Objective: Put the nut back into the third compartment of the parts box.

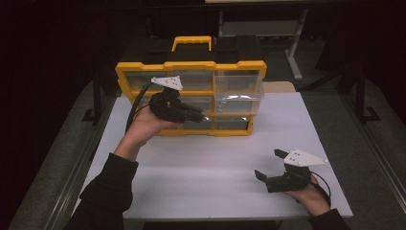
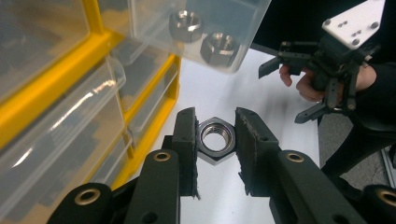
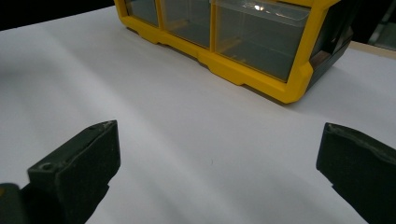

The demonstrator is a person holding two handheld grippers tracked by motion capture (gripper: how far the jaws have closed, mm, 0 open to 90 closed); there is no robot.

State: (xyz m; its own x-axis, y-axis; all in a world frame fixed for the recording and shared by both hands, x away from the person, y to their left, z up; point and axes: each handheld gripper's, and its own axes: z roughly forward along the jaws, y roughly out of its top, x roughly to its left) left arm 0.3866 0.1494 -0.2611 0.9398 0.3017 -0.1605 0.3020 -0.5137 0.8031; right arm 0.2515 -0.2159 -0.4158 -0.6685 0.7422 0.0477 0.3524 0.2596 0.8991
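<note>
Nut (image 2: 215,139) lower edge hidden behind left gripper (image 2: 215,140) pads; organizer (image 3: 243,44) top cut off in right gripper view.

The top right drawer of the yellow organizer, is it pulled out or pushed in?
Pulled out: the drawer juts forward past the organizer frame, with two nuts inside.

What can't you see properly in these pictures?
- Left gripper, high view: its jaw tips and the silver hexagonal steel nut they hold are too small and dark to see.
- Pulled-out clear plastic drawer, left gripper view: cut off by the top edge.
- Yellow-framed black drawer cabinet, right gripper view: top cut off.
</note>
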